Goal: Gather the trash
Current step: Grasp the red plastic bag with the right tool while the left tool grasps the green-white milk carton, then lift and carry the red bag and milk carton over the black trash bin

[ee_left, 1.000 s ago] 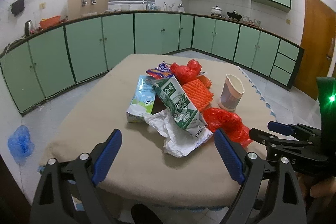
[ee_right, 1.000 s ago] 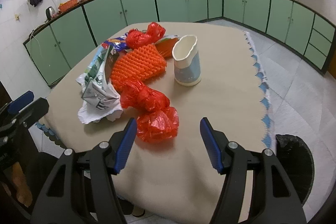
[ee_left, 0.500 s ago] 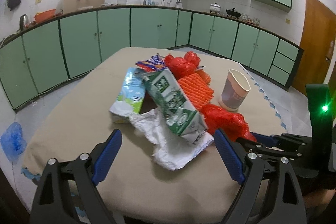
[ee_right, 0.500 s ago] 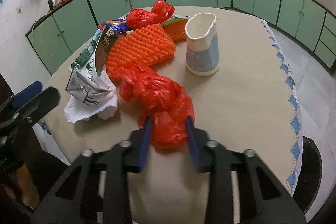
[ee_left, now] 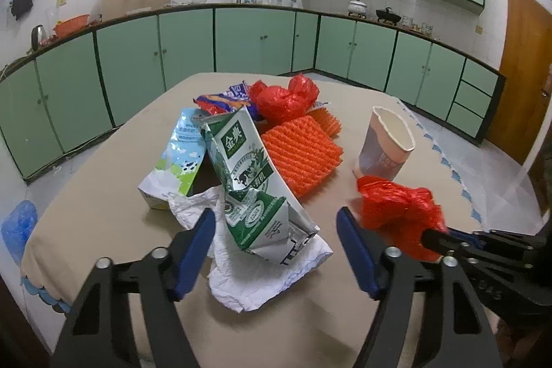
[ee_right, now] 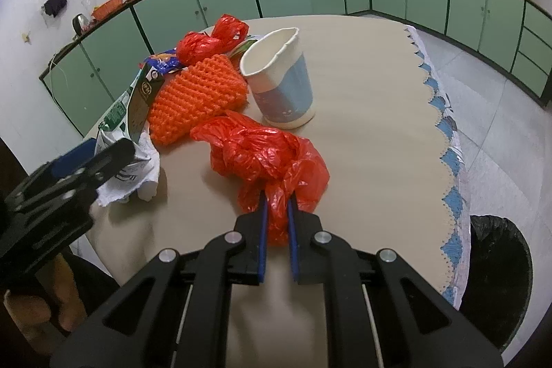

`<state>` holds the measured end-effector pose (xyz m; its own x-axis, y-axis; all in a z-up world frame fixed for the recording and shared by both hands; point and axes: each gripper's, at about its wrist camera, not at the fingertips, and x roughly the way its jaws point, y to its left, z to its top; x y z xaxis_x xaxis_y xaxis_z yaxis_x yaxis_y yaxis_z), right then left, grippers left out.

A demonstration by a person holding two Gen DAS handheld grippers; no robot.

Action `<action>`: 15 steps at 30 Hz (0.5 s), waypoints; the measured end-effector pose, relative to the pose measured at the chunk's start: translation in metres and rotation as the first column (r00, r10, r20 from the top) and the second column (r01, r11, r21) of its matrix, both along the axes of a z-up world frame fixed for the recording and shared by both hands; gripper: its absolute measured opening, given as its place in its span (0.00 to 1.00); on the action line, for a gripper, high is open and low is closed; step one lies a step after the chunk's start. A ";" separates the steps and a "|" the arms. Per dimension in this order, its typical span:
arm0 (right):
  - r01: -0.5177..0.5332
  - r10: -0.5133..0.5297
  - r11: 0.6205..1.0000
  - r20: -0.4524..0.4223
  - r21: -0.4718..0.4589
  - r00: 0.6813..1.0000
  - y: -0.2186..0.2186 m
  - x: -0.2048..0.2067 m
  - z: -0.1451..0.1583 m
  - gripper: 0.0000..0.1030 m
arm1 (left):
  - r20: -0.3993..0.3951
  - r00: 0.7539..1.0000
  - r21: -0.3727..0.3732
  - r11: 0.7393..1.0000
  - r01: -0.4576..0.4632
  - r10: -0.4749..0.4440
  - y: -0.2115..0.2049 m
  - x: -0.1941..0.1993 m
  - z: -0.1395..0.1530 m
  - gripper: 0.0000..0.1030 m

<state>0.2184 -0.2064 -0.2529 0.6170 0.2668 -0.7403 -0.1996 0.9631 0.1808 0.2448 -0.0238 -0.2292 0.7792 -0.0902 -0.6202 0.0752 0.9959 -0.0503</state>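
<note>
Right gripper [ee_right: 276,216] jaws pinch the red plastic bag [ee_right: 265,154]; only its view shows the black bin [ee_right: 496,268] beside the table [ee_right: 362,64] edge. Left gripper [ee_left: 276,247] jaws wide.

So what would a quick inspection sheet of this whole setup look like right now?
Surface: round table under a beige cloth with a blue scalloped edge.
Job's things: red plastic bag pinched at its near end; green milk carton, blue-green carton, white crumpled paper, orange foam net, second red bag, snack wrapper, paper cup standing upright.
Clutter: nothing seen beyond the trash.
Grippers: right gripper shut on the red plastic bag; left gripper open, around the green milk carton's near end.
Cables: nothing seen.
Surroundings: black-lined bin on the floor beside the table; green kitchen cabinets.
</note>
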 end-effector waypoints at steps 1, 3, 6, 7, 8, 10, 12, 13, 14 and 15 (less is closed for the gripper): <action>0.002 -0.002 1.000 0.000 0.003 1.000 -0.001 0.000 0.001 0.09 | -0.008 1.000 0.005 1.000 -0.005 0.005 0.000 0.002 -0.003 0.59; 0.005 -0.005 1.000 -0.002 0.007 1.000 -0.004 0.000 0.001 0.09 | -0.013 1.000 0.015 1.000 -0.007 0.007 0.000 0.004 -0.005 0.54; 0.011 -0.011 1.000 -0.004 0.010 1.000 -0.005 -0.003 0.004 0.09 | 0.009 1.000 0.023 1.000 -0.001 0.001 0.001 -0.002 -0.003 0.52; 0.011 -0.011 1.000 -0.004 0.009 1.000 -0.005 -0.004 0.005 0.09 | 0.018 1.000 0.028 1.000 0.002 -0.002 0.001 -0.004 -0.001 0.52; 0.011 -0.011 1.000 -0.004 0.008 1.000 -0.004 -0.004 0.005 0.09 | 0.026 1.000 0.033 0.999 0.005 -0.006 0.000 -0.006 0.001 0.51; 0.011 -0.011 1.000 -0.005 0.008 1.000 -0.003 -0.006 0.007 0.09 | 0.043 0.999 0.049 0.999 0.014 -0.016 -0.002 -0.010 0.005 0.44; 0.011 -0.011 1.000 -0.002 0.010 1.000 -0.002 -0.007 0.010 0.09 | 0.051 0.998 0.053 0.998 0.023 -0.025 -0.003 -0.013 0.008 0.38; 0.012 -0.012 1.000 0.000 0.009 1.000 -0.002 -0.008 0.012 0.09 | 0.052 0.998 0.051 0.998 0.026 -0.029 -0.003 -0.014 0.010 0.38; 0.012 -0.012 1.000 0.001 0.009 1.000 -0.001 -0.008 0.013 0.09 | 0.053 0.998 0.049 0.998 0.029 -0.032 -0.003 -0.015 0.012 0.38; 0.013 -0.013 1.000 0.002 0.009 1.000 0.000 -0.009 0.015 0.09 | 0.056 0.998 0.048 0.998 0.032 -0.035 -0.003 -0.017 0.013 0.38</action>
<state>0.2094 -0.2063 -0.2381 0.6217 0.2658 -0.7367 -0.1875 0.9638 0.1895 0.2281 -0.0271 -0.2166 0.8105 -0.0889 -0.5790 0.1100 0.9939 0.0013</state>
